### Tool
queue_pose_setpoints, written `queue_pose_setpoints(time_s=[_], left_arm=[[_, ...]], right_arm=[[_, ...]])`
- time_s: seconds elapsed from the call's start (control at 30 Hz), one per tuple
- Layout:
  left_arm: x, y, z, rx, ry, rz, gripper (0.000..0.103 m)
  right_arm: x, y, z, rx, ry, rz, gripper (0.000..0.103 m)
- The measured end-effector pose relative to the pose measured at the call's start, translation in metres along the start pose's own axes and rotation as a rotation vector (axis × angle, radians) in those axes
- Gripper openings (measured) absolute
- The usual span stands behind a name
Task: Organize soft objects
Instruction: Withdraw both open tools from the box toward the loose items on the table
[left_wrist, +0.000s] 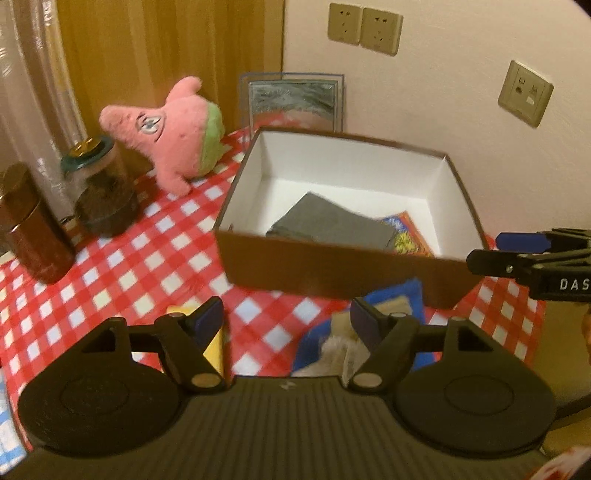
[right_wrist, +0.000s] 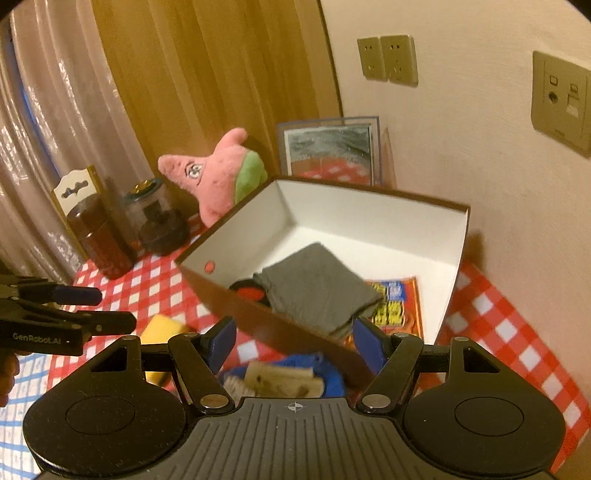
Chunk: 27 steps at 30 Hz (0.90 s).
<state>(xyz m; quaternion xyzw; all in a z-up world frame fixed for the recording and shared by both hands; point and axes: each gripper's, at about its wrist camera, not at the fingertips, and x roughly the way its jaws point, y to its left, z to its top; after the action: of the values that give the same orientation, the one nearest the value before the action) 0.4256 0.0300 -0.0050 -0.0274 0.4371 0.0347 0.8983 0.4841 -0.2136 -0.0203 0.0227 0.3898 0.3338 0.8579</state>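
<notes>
Between picks: both the left hand-held gripper (left_wrist: 286, 319) and right hand-held gripper (right_wrist: 293, 338) spread wide, holding nothing; grey cloth (right_wrist: 317, 288) in the box (left_wrist: 332, 269); probably next, closing on blue cloth (right_wrist: 328, 373) just beside it

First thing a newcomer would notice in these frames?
The pink star plush at the back left of the red checked tablecloth, against the wood panel. Next, the open brown box with a folded grey cloth inside. Both the left gripper and right gripper are open, holding nothing.

grey cloth (right_wrist: 317, 286) folded in box (right_wrist: 373, 210)
</notes>
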Motion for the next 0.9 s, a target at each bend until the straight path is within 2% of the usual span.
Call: queue_pose_setpoints(time_s=[0.13, 0.47, 0.63, 0.9], left_arm=[[-0.008, 0.009, -0.023, -0.035, 0.024, 0.005, 0.074], [-0.015, 0.027, -0.073, -0.100, 0.102, 0.072, 0.074], [-0.017, 0.028, -0.091, -0.104, 0.121, 0.060, 0.074], [-0.010, 0.035, -0.117, -0.149, 0.173, 0.080, 0.074]], right_arm=[[-0.003, 0.009, -0.016, -0.017, 0.025, -0.002, 0.070], [0.006, 0.031, -0.060, -0.007, 0.122, 0.047, 0.070], [0.014, 0.039, -0.075, -0.001, 0.154, 0.087, 0.070], [0.029, 0.065, -0.094, -0.061, 0.181, 0.159, 0.070]])
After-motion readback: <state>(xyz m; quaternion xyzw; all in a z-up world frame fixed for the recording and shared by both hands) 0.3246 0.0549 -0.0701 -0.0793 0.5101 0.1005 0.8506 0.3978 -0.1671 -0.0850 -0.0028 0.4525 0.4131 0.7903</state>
